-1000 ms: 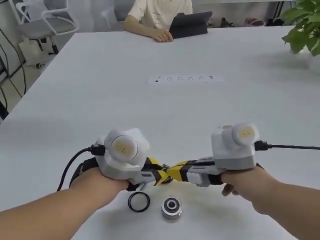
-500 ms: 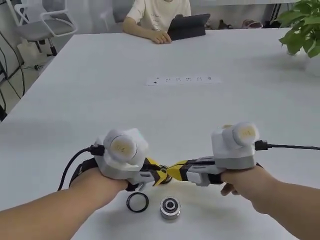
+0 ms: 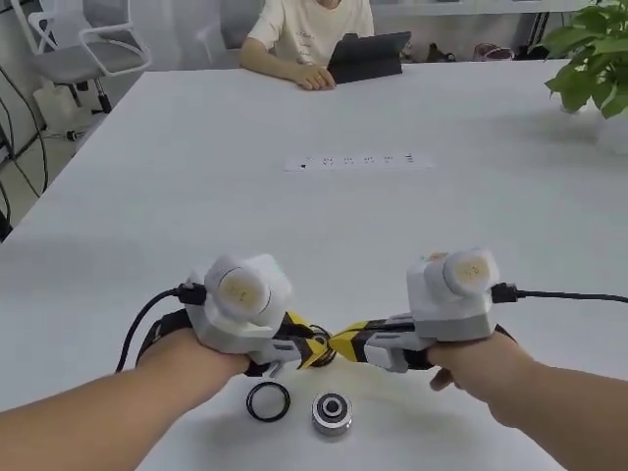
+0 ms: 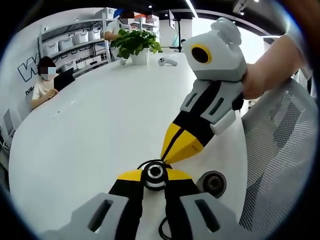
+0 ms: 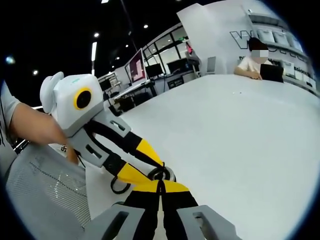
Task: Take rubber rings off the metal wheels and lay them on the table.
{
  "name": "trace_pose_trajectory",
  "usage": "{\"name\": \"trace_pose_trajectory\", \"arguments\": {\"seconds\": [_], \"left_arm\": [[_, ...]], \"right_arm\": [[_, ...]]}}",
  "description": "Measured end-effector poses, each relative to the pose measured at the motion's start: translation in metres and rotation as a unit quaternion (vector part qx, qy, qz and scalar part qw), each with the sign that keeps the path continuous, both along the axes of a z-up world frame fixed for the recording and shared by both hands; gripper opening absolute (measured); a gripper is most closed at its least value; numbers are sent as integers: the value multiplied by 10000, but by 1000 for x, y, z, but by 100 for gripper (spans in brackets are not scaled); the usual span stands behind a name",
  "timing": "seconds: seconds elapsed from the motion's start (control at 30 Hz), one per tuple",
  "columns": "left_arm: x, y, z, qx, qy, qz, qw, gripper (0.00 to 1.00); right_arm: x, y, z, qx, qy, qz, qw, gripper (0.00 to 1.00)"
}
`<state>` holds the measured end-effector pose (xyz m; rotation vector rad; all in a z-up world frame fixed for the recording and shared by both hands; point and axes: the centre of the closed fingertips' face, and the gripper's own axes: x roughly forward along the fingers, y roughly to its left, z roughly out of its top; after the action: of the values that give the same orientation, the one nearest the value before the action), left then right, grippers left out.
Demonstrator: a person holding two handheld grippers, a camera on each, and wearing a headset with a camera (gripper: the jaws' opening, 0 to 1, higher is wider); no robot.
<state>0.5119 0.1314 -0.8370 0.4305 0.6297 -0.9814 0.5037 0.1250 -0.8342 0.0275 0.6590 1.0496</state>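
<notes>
My left gripper [image 3: 312,347] is shut on a small metal wheel [image 4: 155,174] that has a black rubber ring [image 4: 148,163] around it. From the right, my right gripper [image 3: 340,342] meets it tip to tip, and its yellow jaws are pinched shut on the ring's edge [image 5: 159,173]. Both are held just above the table near its front edge. A loose black rubber ring [image 3: 268,400] lies flat on the table below the left gripper. Beside it stands a bare metal wheel [image 3: 332,412], also seen from the left gripper as the bare wheel [image 4: 212,183].
The white table [image 3: 324,226] stretches far ahead, with a flush socket strip [image 3: 358,161] at its middle. A person with a laptop [image 3: 368,51] sits at the far end. A potted plant [image 3: 589,54] stands at the far right. An office chair [image 3: 83,44] is at the far left.
The right gripper has shifted slightly left and lower, staying at the wheel. The left gripper, loose ring and bare wheel keep their places; the view has tilted a little.
</notes>
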Motion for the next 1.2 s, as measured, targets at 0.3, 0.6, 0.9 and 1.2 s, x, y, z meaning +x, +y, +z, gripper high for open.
{"name": "trace_pose_trajectory", "arguments": {"seconds": [0.3,0.6,0.9,1.2], "left_arm": [[-7,5,7,-88,37,-74,9999,15],[-11,13,20,-238,8,-47,9997,22],[-23,20,34,-409,-23,-97,9991,30],[-34,27,48,-588,-51,-75,9982,37]], "right_arm": [[-1,2,2,45,-8,19,10000,0],[-3,2,7,107,7,34,9999,0],[-3,5,13,225,28,10,9997,0],[-8,11,20,342,52,62,9994,0]]}}
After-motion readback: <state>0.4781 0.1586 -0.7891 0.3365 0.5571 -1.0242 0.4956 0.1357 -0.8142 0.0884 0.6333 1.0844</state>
